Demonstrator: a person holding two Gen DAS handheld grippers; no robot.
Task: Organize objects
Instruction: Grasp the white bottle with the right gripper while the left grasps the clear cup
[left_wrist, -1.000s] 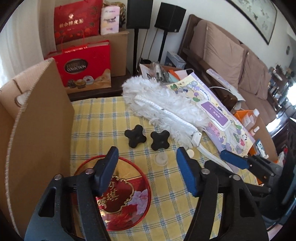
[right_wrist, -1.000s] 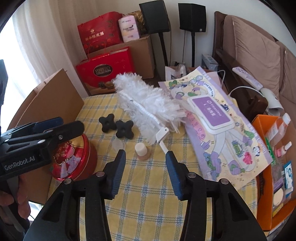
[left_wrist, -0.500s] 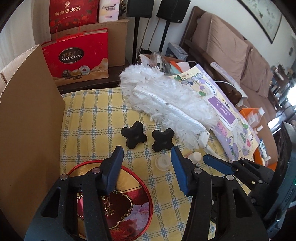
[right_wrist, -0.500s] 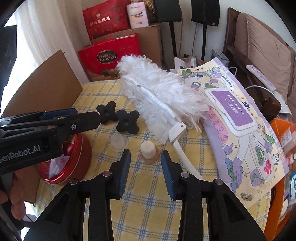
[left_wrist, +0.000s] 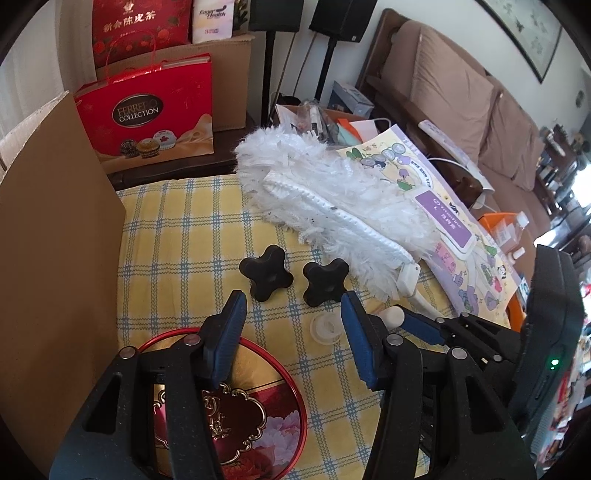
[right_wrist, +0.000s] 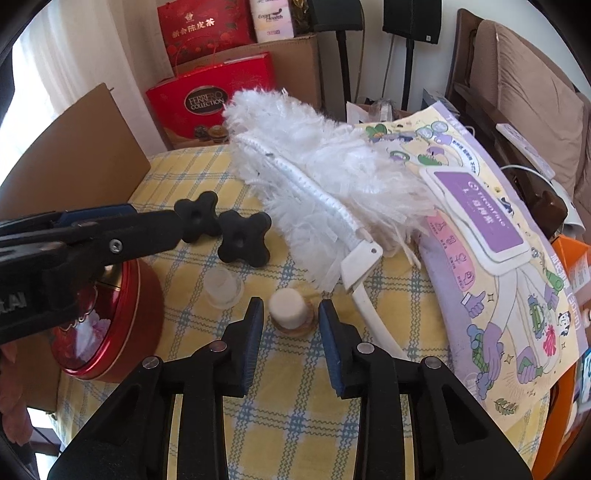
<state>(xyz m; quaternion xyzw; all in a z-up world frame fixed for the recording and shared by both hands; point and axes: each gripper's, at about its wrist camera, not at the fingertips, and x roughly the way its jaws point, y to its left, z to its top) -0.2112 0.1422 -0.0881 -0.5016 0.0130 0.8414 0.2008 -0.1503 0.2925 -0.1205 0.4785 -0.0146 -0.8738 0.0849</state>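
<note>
On the yellow checked tablecloth (right_wrist: 295, 424) a small white foam stopper (right_wrist: 288, 312) stands on a tan disc. My right gripper (right_wrist: 291, 308) has a blue pad on each side of it; the jaws are closing and gaps still show. A clear cap (right_wrist: 221, 288) lies just left of it. Two black cross-shaped knobs (left_wrist: 266, 273) (left_wrist: 325, 280) sit beyond my left gripper (left_wrist: 291, 299), which is open and empty above a red round tin (left_wrist: 229, 406). A white fluffy duster (left_wrist: 332, 206) lies behind them. The right gripper (left_wrist: 413, 323) shows low at the right, by the stopper (left_wrist: 393, 315).
A cardboard flap (left_wrist: 55, 258) rises along the table's left side. A purple illustrated package (right_wrist: 480, 229) covers the table's right part, with an orange box (right_wrist: 572, 258) beyond it. Red gift bags (left_wrist: 147, 110), boxes, speaker stands and a sofa (left_wrist: 461, 92) stand behind.
My right gripper came down and forward onto the white stopper, and its jaws narrowed around it. My left gripper's jaws narrowed a little and it edged toward the black knobs.
</note>
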